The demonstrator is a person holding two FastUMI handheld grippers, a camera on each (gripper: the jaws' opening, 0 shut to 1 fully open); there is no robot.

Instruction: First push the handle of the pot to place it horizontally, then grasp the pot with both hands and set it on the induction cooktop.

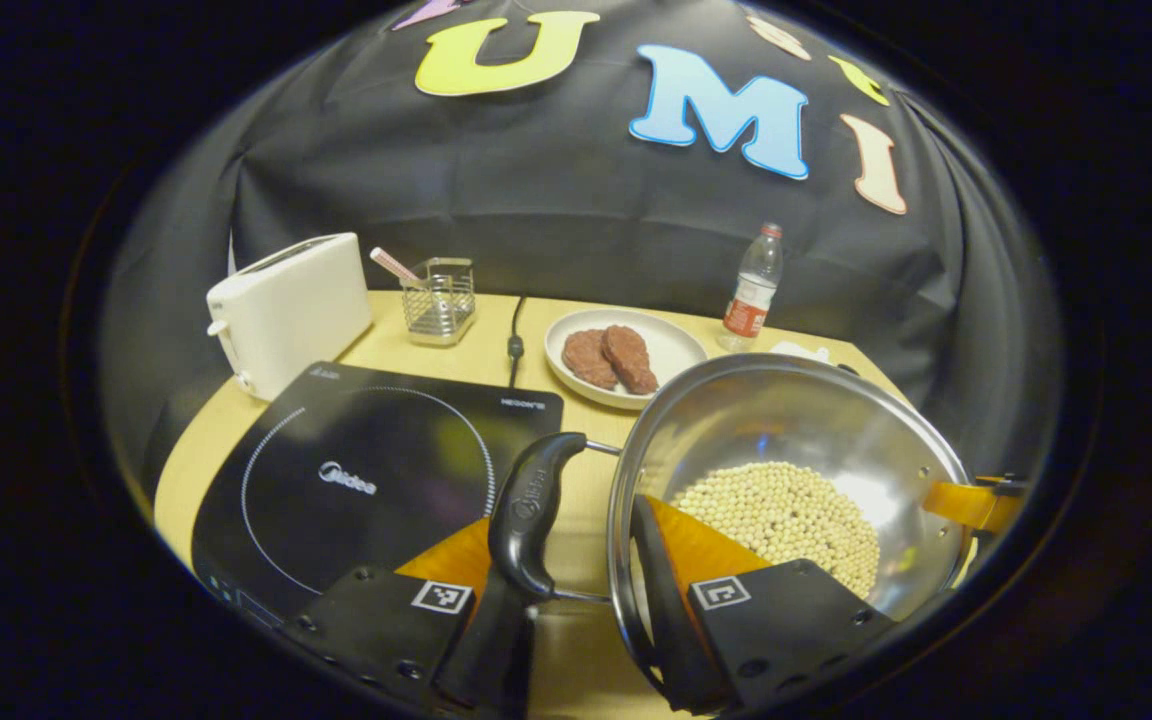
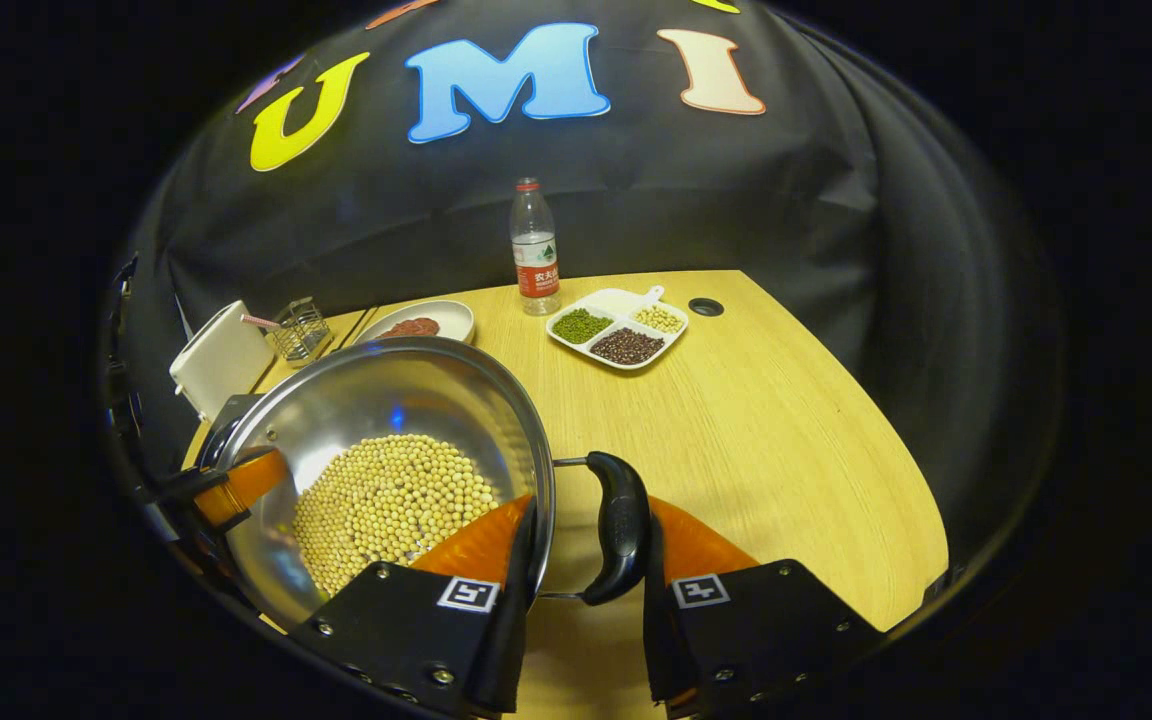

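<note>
Pot [image 1: 796,450] of pale beans sat lower right in the left gripper view, just beside the induction cooktop [image 1: 356,480] at lower left, on the worktop [image 2: 776,430]. Left gripper [image 1: 576,610] jaws straddled the pot's black side handle [image 1: 533,510] and rim; real clamping could not be told. Right gripper [image 2: 576,600] jaws straddled the opposite handle [image 2: 618,525] and rim at bottom centre; grip likewise unclear. Toaster [image 1: 286,310] upper left, plate [image 1: 676,345] of meat centre.
</note>
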